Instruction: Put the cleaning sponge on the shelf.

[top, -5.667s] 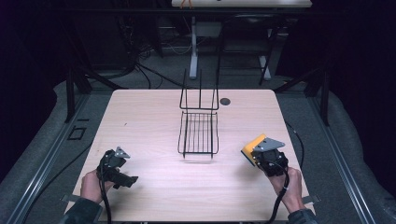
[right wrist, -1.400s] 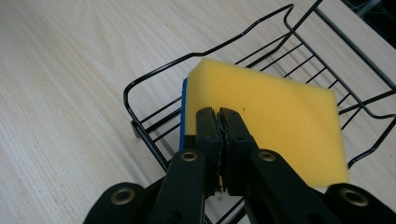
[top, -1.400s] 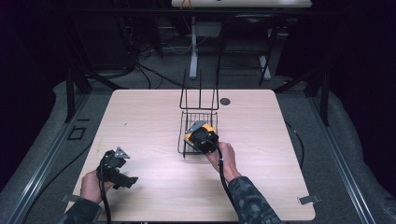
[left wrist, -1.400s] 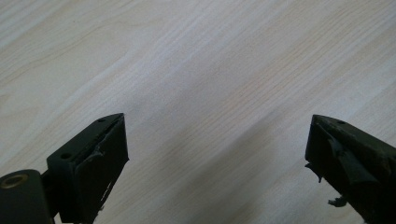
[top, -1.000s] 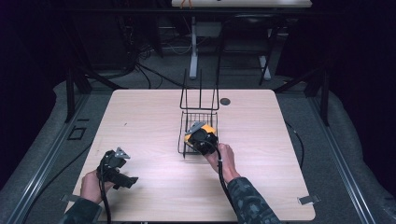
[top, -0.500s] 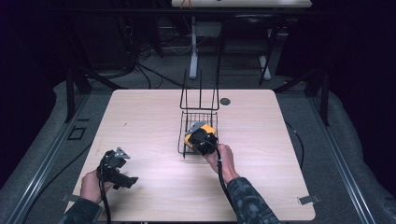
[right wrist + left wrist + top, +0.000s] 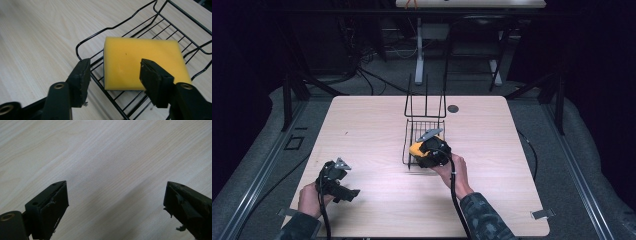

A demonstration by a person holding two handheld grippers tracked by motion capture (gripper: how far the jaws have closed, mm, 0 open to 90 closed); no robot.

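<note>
The yellow sponge [image 7: 141,63] lies flat in the black wire basket [image 7: 85,41]. The right gripper [image 7: 113,77], jaws just opening, has released it. It should lift straight up, clear of the basket rim. The left gripper [image 7: 117,207] hangs open over the surface [image 7: 105,152].

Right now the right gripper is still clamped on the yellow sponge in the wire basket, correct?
Not clamped: in the right gripper view the right gripper has just been opening, jaws apart and off the yellow sponge, which lies in the wire basket.
</note>
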